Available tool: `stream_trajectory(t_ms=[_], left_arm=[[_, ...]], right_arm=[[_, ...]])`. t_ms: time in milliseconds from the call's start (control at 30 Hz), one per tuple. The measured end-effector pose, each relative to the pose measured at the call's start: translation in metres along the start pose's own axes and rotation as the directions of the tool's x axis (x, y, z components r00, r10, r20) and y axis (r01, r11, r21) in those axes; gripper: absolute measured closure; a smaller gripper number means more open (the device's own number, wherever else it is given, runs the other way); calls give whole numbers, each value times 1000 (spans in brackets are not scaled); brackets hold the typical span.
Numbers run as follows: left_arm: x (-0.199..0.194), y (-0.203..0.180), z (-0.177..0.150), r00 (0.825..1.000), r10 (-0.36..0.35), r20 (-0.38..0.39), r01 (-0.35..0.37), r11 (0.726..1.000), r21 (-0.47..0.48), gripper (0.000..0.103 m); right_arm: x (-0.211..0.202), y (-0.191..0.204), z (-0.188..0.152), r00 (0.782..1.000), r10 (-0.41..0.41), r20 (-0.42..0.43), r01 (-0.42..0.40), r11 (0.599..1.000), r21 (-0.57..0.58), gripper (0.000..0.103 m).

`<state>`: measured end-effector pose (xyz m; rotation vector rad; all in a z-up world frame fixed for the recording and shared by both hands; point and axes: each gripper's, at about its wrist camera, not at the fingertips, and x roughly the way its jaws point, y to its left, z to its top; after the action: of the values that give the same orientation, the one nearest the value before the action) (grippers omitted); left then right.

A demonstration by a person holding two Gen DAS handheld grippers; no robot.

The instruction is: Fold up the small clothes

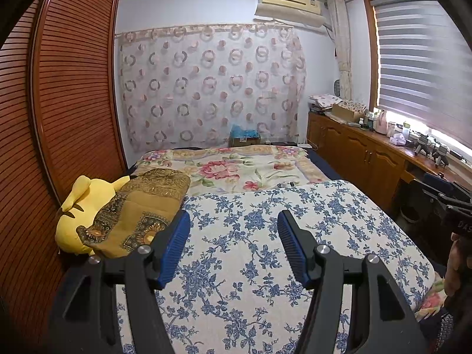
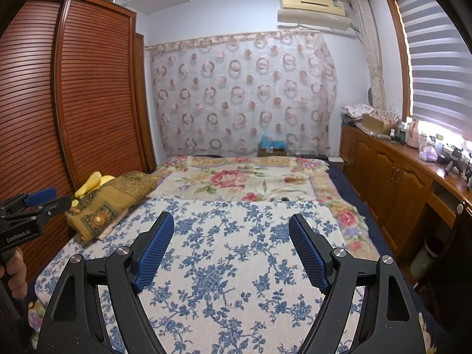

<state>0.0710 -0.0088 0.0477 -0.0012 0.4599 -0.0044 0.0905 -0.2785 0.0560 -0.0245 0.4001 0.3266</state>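
Note:
A gold-brown patterned cloth (image 1: 141, 206) lies bunched at the bed's left edge, partly over a yellow plush toy (image 1: 73, 206); the right wrist view shows the cloth (image 2: 109, 203) too. My left gripper (image 1: 233, 215) hovers open over the blue-flowered white cover (image 1: 250, 236), with the cloth just left of its left finger. My right gripper (image 2: 231, 216) is open wider above the same cover (image 2: 230, 236). Neither has anything between its blue pads. Each view catches the other gripper at its edge: the left one (image 2: 38, 197), held by a hand, and the right one (image 1: 454, 206).
A louvred wooden wardrobe (image 1: 59, 103) runs close along the bed's left side. A pink-flowered blanket (image 1: 236, 168) covers the far half of the bed. A wooden cabinet (image 2: 398, 171) with clutter on top lines the right wall under the window. A bin (image 2: 424, 256) stands beside it.

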Motion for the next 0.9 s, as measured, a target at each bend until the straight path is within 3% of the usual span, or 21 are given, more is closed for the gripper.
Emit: stream_trajectory(t_ms=[900], left_arm=[[-3,-4,1,1000,-2,5,2,1000,0,41]], right_arm=[[0,-3,-1,1000,-1,3,1,1000,3,21]])
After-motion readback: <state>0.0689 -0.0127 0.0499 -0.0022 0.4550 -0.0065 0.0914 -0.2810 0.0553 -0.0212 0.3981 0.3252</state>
